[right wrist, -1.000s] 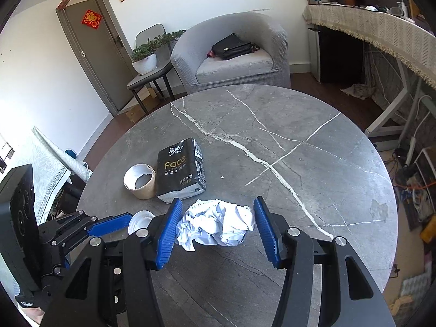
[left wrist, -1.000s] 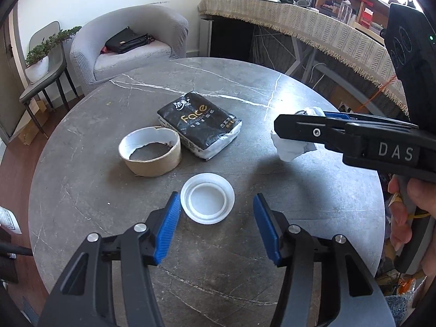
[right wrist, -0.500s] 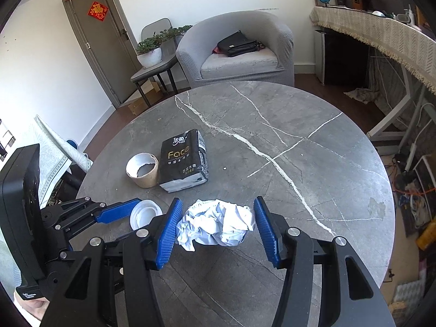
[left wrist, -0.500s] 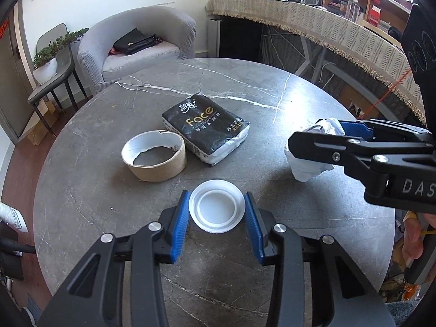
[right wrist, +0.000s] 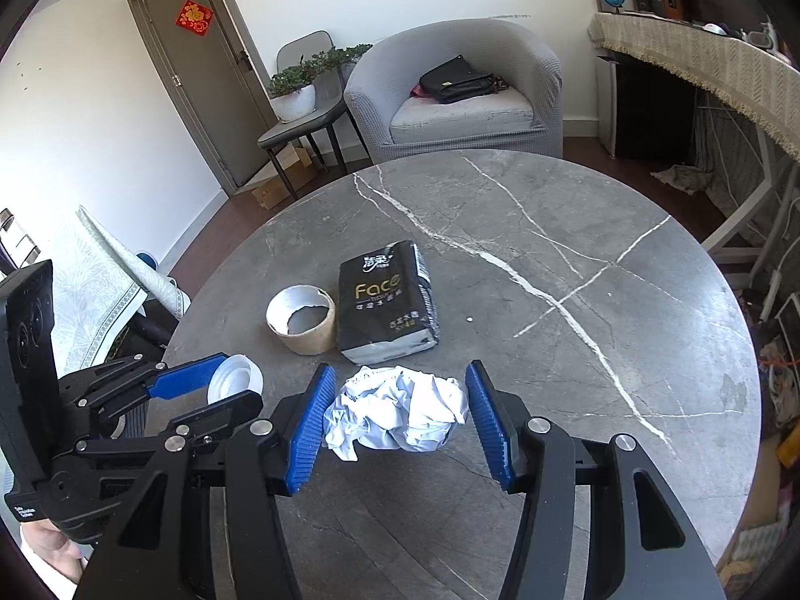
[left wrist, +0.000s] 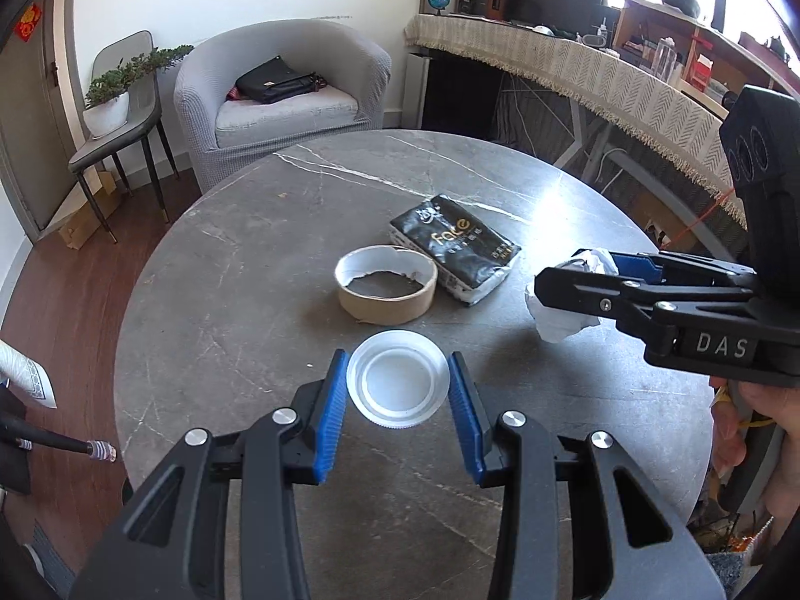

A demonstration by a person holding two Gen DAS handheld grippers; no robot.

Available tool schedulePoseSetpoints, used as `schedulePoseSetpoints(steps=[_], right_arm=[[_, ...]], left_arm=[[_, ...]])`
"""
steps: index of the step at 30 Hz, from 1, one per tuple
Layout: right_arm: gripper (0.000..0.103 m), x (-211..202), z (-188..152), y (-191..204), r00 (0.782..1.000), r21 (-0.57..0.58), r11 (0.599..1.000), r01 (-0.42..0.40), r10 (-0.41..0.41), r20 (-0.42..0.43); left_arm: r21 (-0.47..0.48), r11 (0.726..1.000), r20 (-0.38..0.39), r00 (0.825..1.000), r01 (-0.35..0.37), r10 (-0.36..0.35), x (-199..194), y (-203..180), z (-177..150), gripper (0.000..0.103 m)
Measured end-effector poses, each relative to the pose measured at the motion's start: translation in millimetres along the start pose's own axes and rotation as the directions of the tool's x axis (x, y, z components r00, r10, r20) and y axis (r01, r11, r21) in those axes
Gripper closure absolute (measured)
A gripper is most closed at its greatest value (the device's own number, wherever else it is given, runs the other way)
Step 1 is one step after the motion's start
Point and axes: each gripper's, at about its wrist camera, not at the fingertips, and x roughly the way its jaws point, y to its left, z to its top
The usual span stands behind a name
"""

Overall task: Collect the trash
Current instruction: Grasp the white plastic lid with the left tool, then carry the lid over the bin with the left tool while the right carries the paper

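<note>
Two grips are holding: the left gripper (left wrist: 398, 395) jaws are clamping the white lid (left wrist: 397, 386) between them, the right gripper (right wrist: 395, 417) jaws the crumpled paper (right wrist: 397, 412). Both are lifting off the surface (right wrist: 550, 260); next comes finding a bin.

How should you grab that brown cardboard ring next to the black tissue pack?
Probably pinch the cardboard ring by its wall from above, one finger inside and one outside. It lies flat with its hole up, and the tissue pack crowds one side, so the opposite side looks easier.

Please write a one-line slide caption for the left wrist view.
Left gripper clamps a white plastic lid above the marble table; right gripper holds crumpled paper.
</note>
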Motion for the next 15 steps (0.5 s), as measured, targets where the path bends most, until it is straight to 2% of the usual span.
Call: schedulePoseSetpoints(steps=[8, 11, 15], right_arm=[[0.048, 20, 9, 41, 0.998, -0.052, 0.997, -0.057, 0.057, -0.011], [0.048, 28, 13, 57, 0.996, -0.067, 0.994, -0.087, 0.086, -0.017], [0.048, 39, 17, 82, 0.993, -0.096, 0.988, -0.12, 0.118, -0.026]], left_arm=[[-0.06, 0.998, 0.036, 0.999, -0.036, 0.038, -23, 41, -6, 0.061], [-0.107, 0.994, 0.034, 0.999, -0.027, 0.031, -31, 64, -10, 0.061], [-0.159, 0.985, 0.039, 0.997, -0.066, 0.073, -43, 97, -18, 0.061]])
